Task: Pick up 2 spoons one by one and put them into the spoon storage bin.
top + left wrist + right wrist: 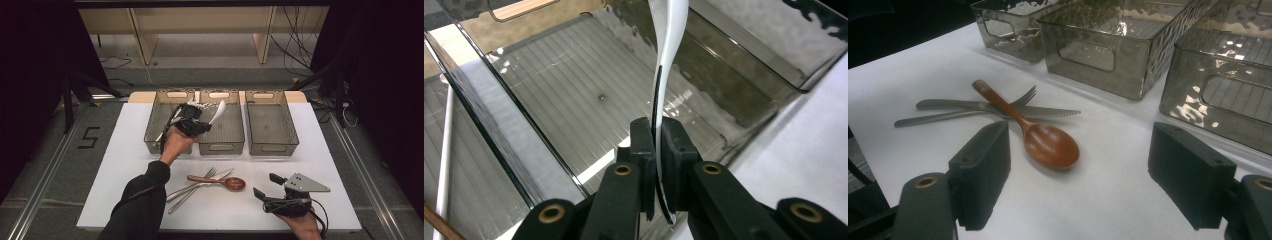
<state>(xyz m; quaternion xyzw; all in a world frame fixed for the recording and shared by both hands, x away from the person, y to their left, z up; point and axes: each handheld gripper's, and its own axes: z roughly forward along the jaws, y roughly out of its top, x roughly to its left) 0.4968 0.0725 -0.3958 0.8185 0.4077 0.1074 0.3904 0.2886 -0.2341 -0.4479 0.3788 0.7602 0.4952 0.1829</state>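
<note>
Smoked-plastic bins, three in a row at far edge of white table (320,165): left bin (152,131), middle bin (231,131), right bin (272,125). Left gripper (202,125) held above the wall shared by left and middle bins, jaws closed on a white spoon (218,112); spoon handle pinched edge-on between the pads, bowl end raised over middle bin. Same grip seen close in left gripper view: left gripper (657,137), white spoon (670,45) rising from the jaws, ribbed floor of middle bin (574,100) beneath. Thin white stick (445,150) lying in left bin, kind unclear. Right gripper (265,186) low at near right of table, jaws spread wide, holding nothing; grey plate on top. Right gripper view: right gripper (1078,175) with pads well apart, bare table between. Loose cutlery at near centre of table, left of right gripper: wooden spoon (225,182), fork (192,186), knife (200,189), overlapping in a small pile. Wooden spoon (1038,135) lying across knife (998,108) and fork (968,114), bowl toward right gripper.
</note>
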